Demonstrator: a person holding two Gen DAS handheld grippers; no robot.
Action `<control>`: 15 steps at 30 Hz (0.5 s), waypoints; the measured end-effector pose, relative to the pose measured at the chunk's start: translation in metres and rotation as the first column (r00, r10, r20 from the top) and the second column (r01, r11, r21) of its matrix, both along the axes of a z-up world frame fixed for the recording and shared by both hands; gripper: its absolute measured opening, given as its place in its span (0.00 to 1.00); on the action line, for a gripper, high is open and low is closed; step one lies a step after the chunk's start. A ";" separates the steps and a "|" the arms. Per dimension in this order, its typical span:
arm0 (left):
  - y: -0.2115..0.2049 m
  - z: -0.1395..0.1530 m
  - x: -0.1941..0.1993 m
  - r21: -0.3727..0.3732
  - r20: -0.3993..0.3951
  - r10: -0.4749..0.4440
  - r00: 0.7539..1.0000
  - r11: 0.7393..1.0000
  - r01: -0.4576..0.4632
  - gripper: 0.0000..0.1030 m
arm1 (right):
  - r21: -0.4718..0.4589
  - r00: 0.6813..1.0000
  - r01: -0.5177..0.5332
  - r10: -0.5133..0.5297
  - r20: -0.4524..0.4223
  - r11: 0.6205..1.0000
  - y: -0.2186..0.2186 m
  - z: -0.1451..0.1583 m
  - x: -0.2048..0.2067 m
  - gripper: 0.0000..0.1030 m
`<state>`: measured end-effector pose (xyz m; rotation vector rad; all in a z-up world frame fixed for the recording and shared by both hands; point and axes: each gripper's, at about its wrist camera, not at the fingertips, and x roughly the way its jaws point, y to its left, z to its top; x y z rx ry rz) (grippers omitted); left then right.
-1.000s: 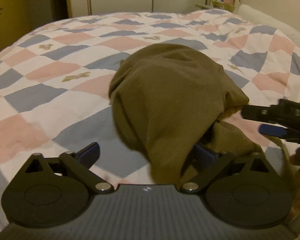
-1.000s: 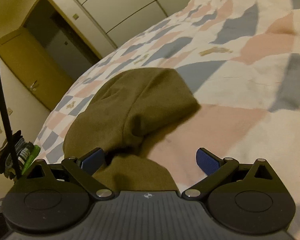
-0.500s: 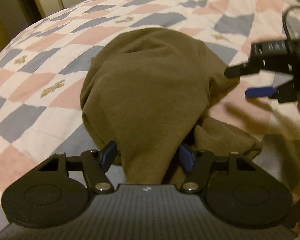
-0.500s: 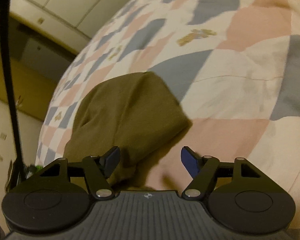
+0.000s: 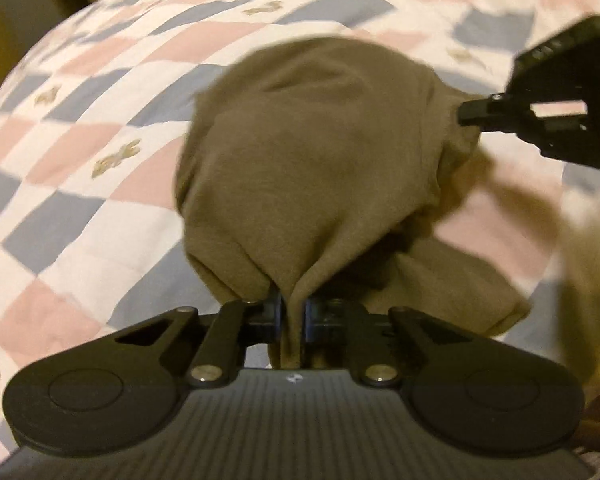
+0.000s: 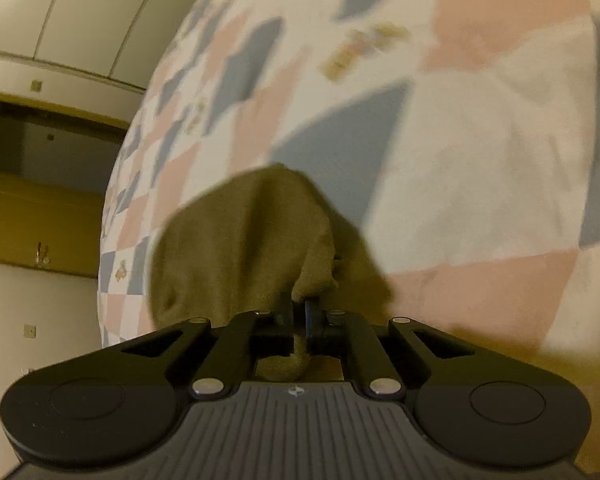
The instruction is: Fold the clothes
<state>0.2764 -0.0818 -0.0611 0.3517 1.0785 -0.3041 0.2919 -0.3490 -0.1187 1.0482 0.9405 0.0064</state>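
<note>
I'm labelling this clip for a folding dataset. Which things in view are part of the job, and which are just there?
Part of the job:
- olive garment
- left gripper, closing on its near edge
- right gripper, shut on another edge

Just there:
- checkered quilt underneath
- wardrobe doors
- wooden door
</note>
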 end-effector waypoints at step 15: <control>0.180 0.150 0.027 -0.164 0.016 0.280 0.960 0.948 -0.273 0.07 | -0.214 0.847 -0.329 0.388 0.365 0.920 0.172 0.242 0.034 0.05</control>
